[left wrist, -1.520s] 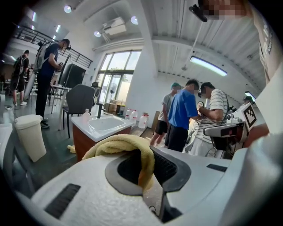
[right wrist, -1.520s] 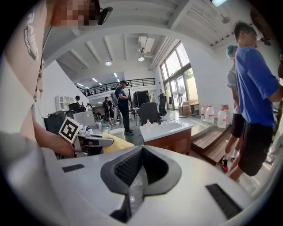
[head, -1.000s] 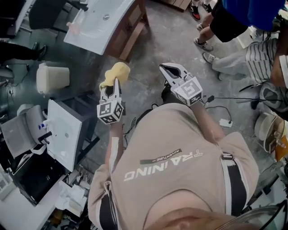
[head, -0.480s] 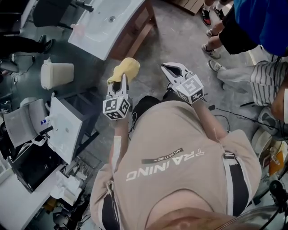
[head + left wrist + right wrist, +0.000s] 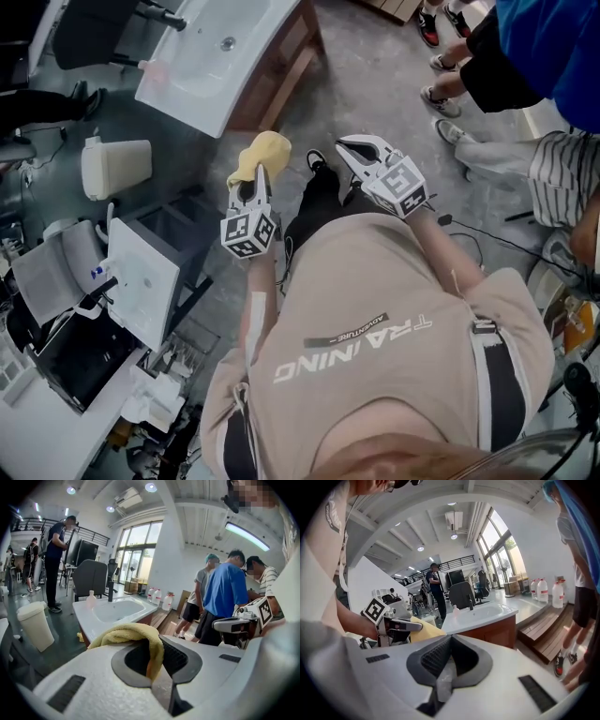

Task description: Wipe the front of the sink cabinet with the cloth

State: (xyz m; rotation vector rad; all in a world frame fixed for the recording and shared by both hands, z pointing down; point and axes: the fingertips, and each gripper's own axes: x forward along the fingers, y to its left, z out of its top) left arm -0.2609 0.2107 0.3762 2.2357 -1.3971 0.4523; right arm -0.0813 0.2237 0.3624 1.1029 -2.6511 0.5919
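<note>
Since a moment ago a leg has swung forward between the grippers, toward the sink cabinet. Left gripper clenches the soft yellow terry cloth, just short of the cabinet's flat reddish wood front. Right gripper is closed, empty. Best press the bunched cloth flat and sweep evenly.

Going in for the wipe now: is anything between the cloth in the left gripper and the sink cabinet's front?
Nothing visible. The left gripper holds the cloth, and only bare floor lies between it and the wooden front of the sink cabinet. The white bin stands off to the side.
</note>
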